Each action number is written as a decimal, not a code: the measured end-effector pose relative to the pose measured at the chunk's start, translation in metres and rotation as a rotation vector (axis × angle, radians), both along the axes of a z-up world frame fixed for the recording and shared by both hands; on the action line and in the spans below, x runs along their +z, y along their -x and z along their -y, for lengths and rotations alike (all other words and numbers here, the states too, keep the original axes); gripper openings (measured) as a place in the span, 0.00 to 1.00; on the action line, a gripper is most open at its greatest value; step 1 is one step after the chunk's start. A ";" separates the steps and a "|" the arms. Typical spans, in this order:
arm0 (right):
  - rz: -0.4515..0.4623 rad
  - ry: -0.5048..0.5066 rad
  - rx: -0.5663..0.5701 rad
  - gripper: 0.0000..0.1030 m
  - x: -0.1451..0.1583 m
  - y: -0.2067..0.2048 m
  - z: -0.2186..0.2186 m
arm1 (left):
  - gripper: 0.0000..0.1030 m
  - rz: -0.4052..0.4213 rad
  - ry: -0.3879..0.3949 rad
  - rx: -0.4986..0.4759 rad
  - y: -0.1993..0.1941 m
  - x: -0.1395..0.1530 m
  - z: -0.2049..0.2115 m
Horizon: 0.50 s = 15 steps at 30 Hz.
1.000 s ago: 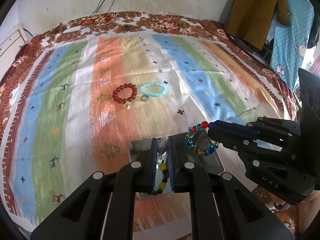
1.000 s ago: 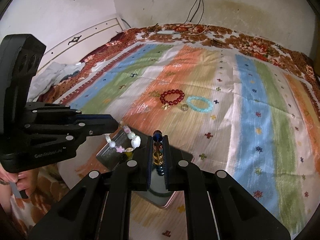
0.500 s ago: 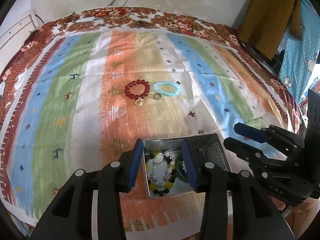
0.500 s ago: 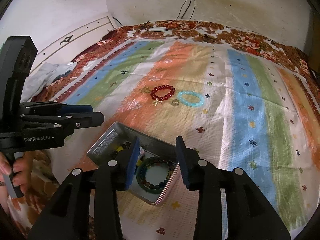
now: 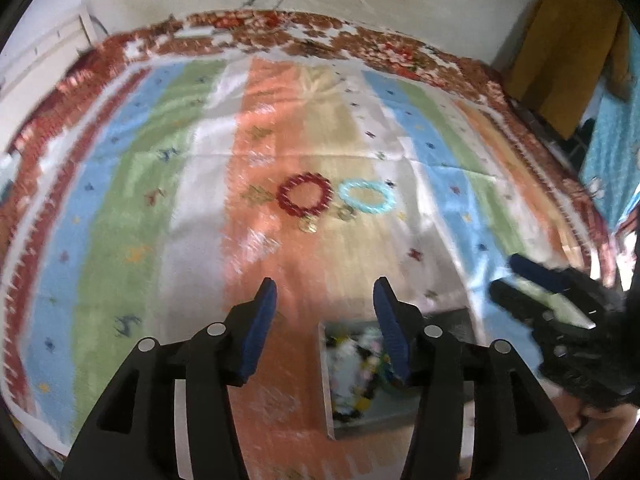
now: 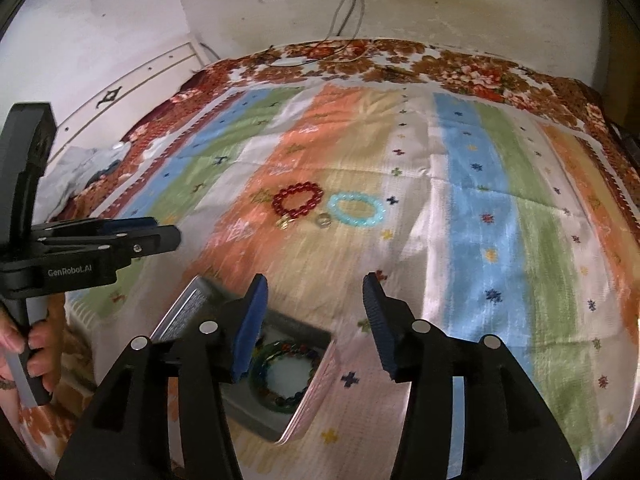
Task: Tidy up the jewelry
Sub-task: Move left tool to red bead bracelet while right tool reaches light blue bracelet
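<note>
Right wrist view: both hand-held grippers, left [image 6: 168, 236] and right [image 6: 312, 292], were opening, nothing between jaws; red bracelet [image 6: 298, 199] lay on the bed [image 6: 500, 240], beyond the tin [image 6: 312, 400]. Risk: its loose beads could roll from a shallow pinch.

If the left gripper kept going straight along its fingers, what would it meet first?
Probably bare striped bedspread: the left gripper, jaws opening and empty, aims ahead of the tin, short of the red bracelet. Depth is uncertain.
</note>
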State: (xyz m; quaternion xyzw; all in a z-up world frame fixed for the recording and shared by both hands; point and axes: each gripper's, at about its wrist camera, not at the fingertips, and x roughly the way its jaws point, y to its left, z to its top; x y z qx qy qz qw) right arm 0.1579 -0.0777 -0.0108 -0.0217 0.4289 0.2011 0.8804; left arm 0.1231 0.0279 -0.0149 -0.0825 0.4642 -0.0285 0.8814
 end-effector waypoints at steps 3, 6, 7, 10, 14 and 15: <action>0.009 0.008 -0.023 0.52 0.001 -0.006 0.004 | 0.54 0.023 -0.056 -0.006 -0.004 0.003 0.003; 0.005 0.014 -0.043 0.52 0.000 -0.016 0.007 | 0.54 0.019 -0.043 -0.008 -0.013 0.003 0.002; -0.001 0.013 -0.055 0.52 -0.001 -0.020 0.008 | 0.54 0.017 -0.049 -0.006 -0.017 0.002 0.001; -0.019 0.010 -0.070 0.52 -0.005 -0.030 0.011 | 0.56 0.002 -0.064 0.000 -0.028 -0.002 -0.002; -0.029 0.020 -0.062 0.52 -0.008 -0.043 0.008 | 0.56 -0.030 -0.052 0.016 -0.043 -0.010 -0.008; -0.027 0.025 -0.062 0.52 -0.008 -0.045 0.008 | 0.56 -0.040 -0.040 0.023 -0.048 -0.012 -0.011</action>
